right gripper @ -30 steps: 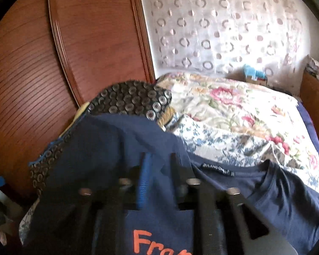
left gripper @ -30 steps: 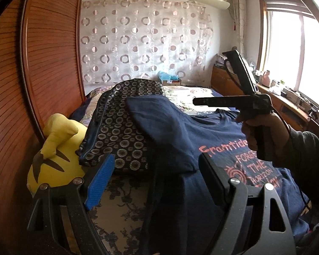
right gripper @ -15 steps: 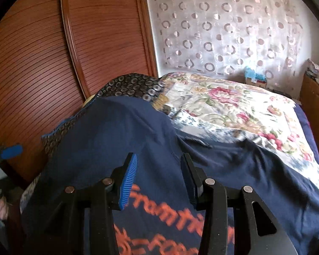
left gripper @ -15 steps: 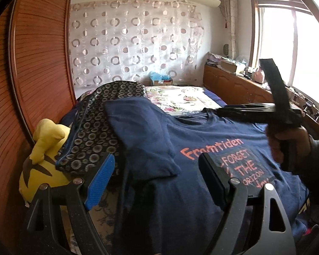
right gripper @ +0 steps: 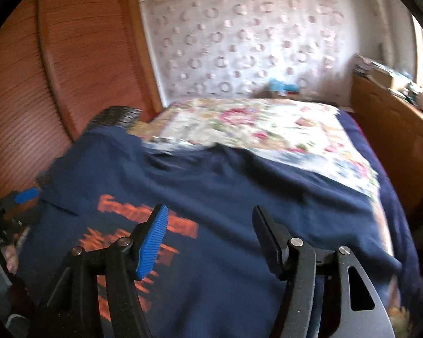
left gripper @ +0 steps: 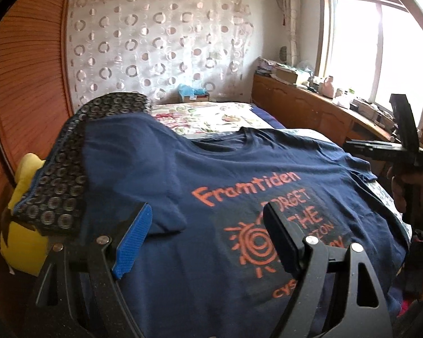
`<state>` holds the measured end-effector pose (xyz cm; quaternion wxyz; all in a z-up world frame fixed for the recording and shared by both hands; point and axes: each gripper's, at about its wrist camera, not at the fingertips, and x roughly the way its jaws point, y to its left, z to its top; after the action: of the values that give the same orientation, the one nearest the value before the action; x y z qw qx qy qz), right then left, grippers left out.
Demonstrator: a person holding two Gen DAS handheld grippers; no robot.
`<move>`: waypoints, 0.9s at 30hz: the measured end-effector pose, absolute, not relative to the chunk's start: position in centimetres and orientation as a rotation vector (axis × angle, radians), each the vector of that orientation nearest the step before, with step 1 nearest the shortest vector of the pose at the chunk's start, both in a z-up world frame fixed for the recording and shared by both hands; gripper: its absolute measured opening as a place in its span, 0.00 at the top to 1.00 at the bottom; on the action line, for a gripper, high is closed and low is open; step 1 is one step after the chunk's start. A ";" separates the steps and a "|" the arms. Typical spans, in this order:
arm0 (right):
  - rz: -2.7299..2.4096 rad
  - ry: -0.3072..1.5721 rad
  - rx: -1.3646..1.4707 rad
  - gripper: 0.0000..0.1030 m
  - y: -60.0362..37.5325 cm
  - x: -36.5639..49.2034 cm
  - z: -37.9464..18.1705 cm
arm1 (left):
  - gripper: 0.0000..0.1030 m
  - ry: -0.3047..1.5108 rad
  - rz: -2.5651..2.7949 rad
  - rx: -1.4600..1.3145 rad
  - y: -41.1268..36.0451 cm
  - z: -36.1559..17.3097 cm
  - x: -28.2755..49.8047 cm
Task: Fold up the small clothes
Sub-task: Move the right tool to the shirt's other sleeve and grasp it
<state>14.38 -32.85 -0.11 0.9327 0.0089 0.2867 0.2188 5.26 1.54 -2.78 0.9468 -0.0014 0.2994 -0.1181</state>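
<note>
A second ago my right tongs (right gripper: 208,242) were nearly shut over the folded-in sleeve; now their jaws are opening, nothing between them, and they have drawn back off toward the shirt's right side. The sleeve they left lies folded across the chest. My left tongs (left gripper: 208,242) have come a little further over the shirt and have not changed their gape — wide, with only air between the fingers.

The navy T-shirt (left gripper: 239,202) lies front-up on the bed (right gripper: 268,124), its collar toward the floral bedspread, the orange "Framtiden" print and sun spiral showing. Its left shoulder rides up over a dark circle-patterned cushion (left gripper: 56,191), with a yellow plush toy (left gripper: 22,242) beside that against the wooden headboard (left gripper: 22,84). The folded sleeve ends just beside the blue pad of my left tongs.

In the left view my right hand (left gripper: 409,188) grips the handle at the shirt's far edge, the tongs pointing across the fabric — well apart from the left pair. Both tilt downward over the shirt. The right view is blurred.
</note>
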 end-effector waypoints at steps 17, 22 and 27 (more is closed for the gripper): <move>0.134 0.771 0.048 0.38 -43.7 14.3 -4.9 | 0.21 0.667 -0.353 0.033 -4.5 -3.6 6.5; 0.115 0.788 0.057 0.38 -42.7 15.7 -4.2 | 0.21 0.683 -0.385 0.055 -6.1 -3.9 6.5; 0.134 0.809 0.059 0.38 -42.6 16.3 -4.5 | 0.21 0.703 -0.408 0.063 -6.9 -4.4 6.2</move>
<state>16.32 -42.61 -4.46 0.9167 0.0287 0.3932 0.0651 6.20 -6.88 -4.42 0.9181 0.0308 0.3416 -0.1986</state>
